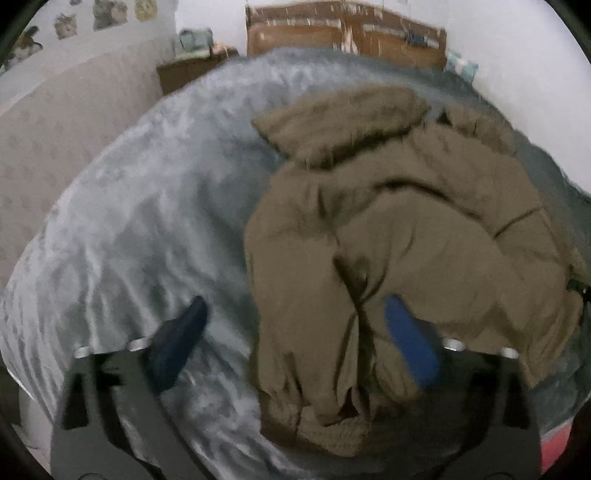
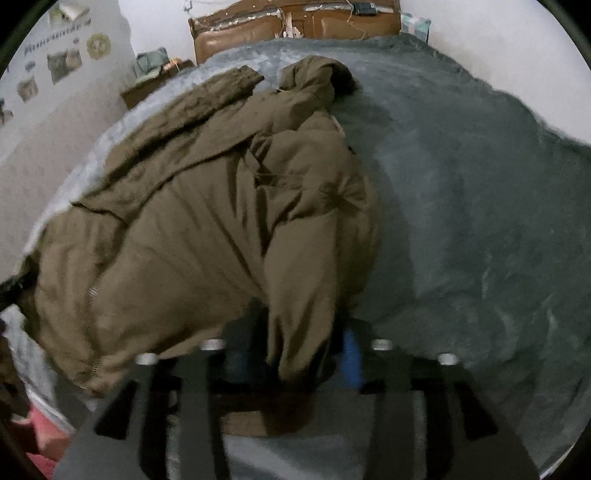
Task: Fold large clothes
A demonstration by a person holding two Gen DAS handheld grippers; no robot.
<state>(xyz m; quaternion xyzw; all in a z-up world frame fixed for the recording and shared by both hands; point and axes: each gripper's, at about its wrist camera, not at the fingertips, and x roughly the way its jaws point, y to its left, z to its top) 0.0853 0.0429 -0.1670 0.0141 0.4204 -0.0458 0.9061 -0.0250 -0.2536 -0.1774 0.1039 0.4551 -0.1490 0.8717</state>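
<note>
A large olive-brown hooded jacket (image 1: 399,229) lies crumpled on a bed with a grey plush blanket (image 1: 147,229). My left gripper (image 1: 295,325) is open above the jacket's near left edge, its blue fingers (image 1: 410,343) spread wide, with loose cloth between them. In the right wrist view the jacket (image 2: 207,221) fills the left half. My right gripper (image 2: 295,354) is shut on a fold of the jacket's near right edge, which hangs between the fingers. Its hood (image 2: 317,77) lies toward the headboard.
A brown wooden headboard (image 1: 347,33) stands at the far end of the bed. A dark nightstand (image 1: 184,70) with small items is at the far left by the wall. The blanket (image 2: 480,221) spreads to the right of the jacket. Something pink (image 2: 40,432) lies near left.
</note>
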